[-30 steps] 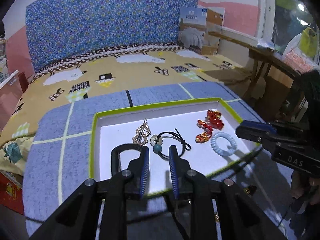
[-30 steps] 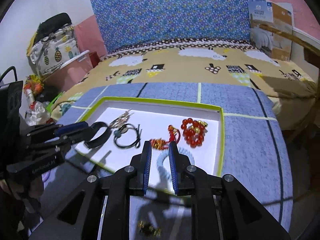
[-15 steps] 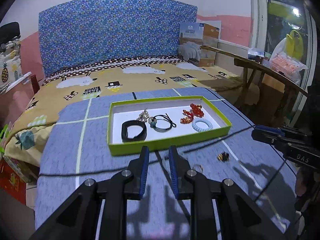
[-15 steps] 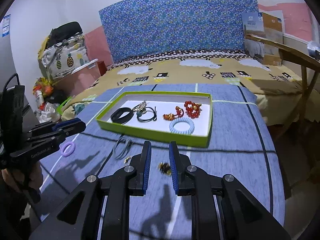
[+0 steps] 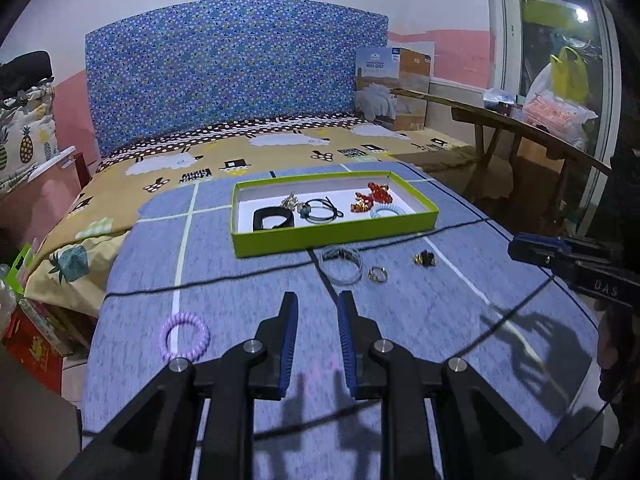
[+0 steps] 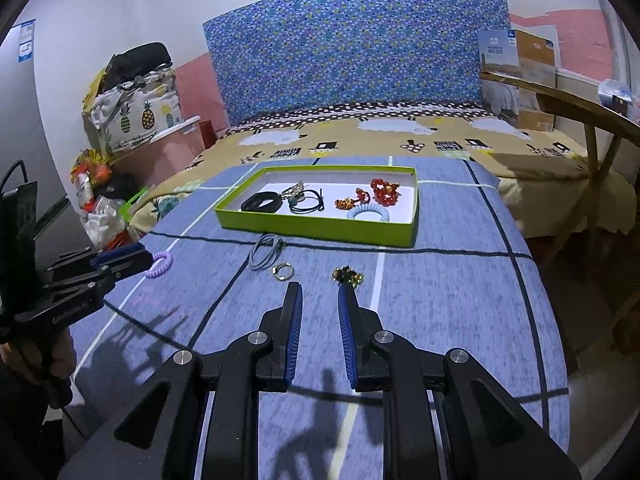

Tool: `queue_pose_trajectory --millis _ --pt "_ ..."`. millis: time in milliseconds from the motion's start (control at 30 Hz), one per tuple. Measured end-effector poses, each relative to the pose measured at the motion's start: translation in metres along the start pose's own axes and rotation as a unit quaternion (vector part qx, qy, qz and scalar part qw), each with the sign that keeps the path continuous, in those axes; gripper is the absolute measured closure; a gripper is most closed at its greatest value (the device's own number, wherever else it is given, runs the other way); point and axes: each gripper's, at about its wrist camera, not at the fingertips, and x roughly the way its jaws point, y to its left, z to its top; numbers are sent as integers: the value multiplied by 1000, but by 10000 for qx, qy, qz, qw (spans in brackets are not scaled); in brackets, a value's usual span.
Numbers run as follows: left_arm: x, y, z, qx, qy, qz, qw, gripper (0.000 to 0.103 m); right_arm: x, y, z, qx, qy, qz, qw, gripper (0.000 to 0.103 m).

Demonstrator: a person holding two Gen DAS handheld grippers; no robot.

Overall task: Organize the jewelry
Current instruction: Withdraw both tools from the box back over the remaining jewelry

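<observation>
My left gripper (image 5: 318, 300) and right gripper (image 6: 320, 290) both hover narrowly parted, holding nothing. From the left gripper, the green tray (image 5: 336, 236) (already part-filled) lies at twelve o'clock, the purple hair tie (image 5: 185, 337) at nine, the ring (image 5: 378, 274) at one.

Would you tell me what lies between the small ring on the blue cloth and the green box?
The grey hair tie lies between the ring and the green box, crossed by a black cable; the left wrist view shows it best.
</observation>
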Motion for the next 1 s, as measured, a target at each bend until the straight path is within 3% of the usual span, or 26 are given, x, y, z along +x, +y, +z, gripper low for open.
queue_pose_trajectory --millis 200,767,1000 --pt "-9 7 -12 -116 27 59 9999 81 -7 4 -10 -6 28 -10 10000 84" --pt "-6 53 -21 -566 136 558 9967 67 3 2 -14 41 177 37 9998 84" --pt "5 56 -20 -589 261 434 9970 66 13 -1 -13 66 257 15 9996 83"
